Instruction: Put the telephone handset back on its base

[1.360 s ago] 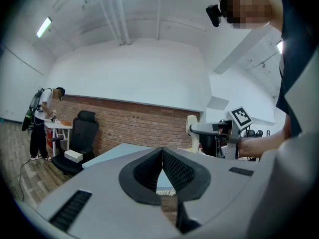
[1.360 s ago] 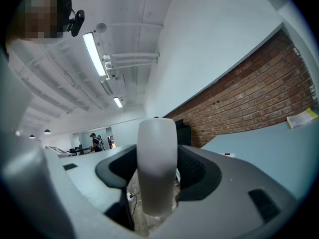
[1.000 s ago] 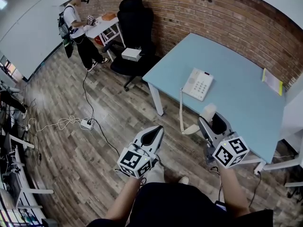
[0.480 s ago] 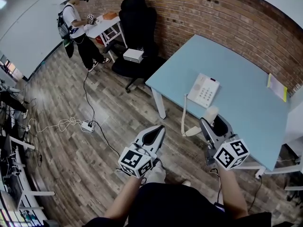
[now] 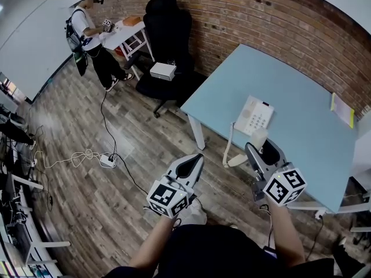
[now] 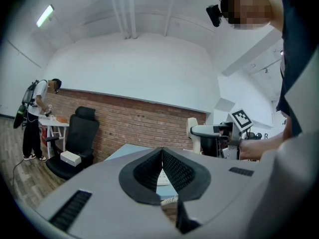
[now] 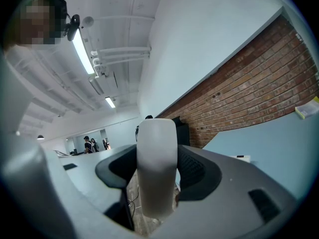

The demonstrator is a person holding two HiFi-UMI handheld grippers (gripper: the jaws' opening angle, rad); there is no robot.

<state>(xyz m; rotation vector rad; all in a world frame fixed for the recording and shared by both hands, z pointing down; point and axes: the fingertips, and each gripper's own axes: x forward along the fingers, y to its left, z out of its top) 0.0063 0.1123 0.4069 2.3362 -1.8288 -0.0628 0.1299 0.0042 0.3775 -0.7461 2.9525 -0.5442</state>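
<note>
Right gripper view: handset [image 7: 156,183] clamped between right gripper [image 7: 158,156] jaws; left gripper [image 6: 162,156] jaws together, empty.

The light-blue surface [image 5: 313,126] stands beside the brick wall [image 5: 261,22]. A white telephone base [image 5: 254,115] lies near its left edge. A yellow-edged pad [image 5: 342,110] lies well apart, near the wall.

Bright, even indoor light falls on the blue table [image 5: 290,114], with no harsh glare on its top. The light comes from strip lights [image 7: 82,51] on the ceiling above the table. Shadows under the table are soft and faint. The brick wall [image 5: 261,22] behind the table bows in a curve from wide-angle distortion, and both gripper views darken to black at their corners. The handset [image 7: 156,168], close to the lens with the table beyond it, is blurred.
</note>
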